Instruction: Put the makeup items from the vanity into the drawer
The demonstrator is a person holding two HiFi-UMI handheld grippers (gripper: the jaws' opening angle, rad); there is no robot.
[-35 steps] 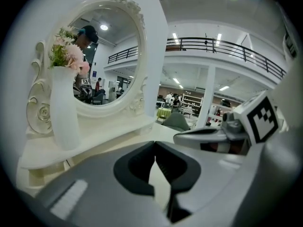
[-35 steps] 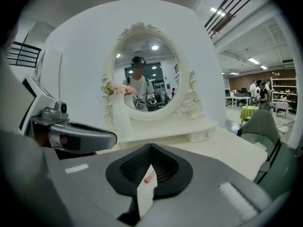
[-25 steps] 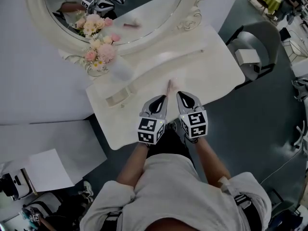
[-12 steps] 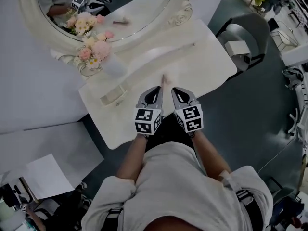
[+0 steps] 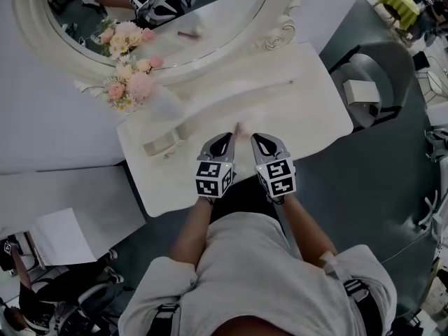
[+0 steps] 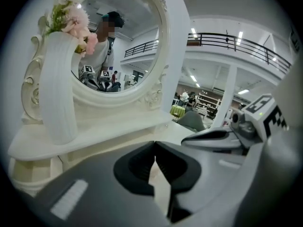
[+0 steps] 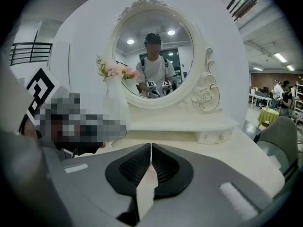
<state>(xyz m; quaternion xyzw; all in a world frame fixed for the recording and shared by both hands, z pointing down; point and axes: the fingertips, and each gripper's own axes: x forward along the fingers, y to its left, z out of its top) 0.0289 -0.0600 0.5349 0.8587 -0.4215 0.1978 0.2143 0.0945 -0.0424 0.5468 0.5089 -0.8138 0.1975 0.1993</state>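
A small pink makeup item [image 5: 242, 127] lies on the white vanity top [image 5: 308, 110], just beyond my two grippers. Side by side over the table's front edge, both point toward the oval mirror [image 5: 175, 12]. The left gripper [image 5: 224, 144] [image 6: 155, 148] has its jaws pressed together with nothing between them. So has the right gripper [image 5: 259, 143] [image 7: 150, 148]. A low raised shelf [image 5: 231, 93] [image 7: 189, 124] runs under the mirror, with a small drawer front [image 7: 215, 136] at its right end. Whether any drawer is open I cannot tell.
A white ribbed vase [image 5: 166, 102] [image 6: 57, 89] with pink flowers [image 5: 133, 82] stands at the shelf's left end. A grey chair [image 5: 371, 82] sits to the right of the vanity. White sheets [image 5: 59, 236] lie on the floor at the left.
Both grippers have sunk a little toward the tabletop, still side by side and shut. The head view has shifted slightly; the pink item has not moved.
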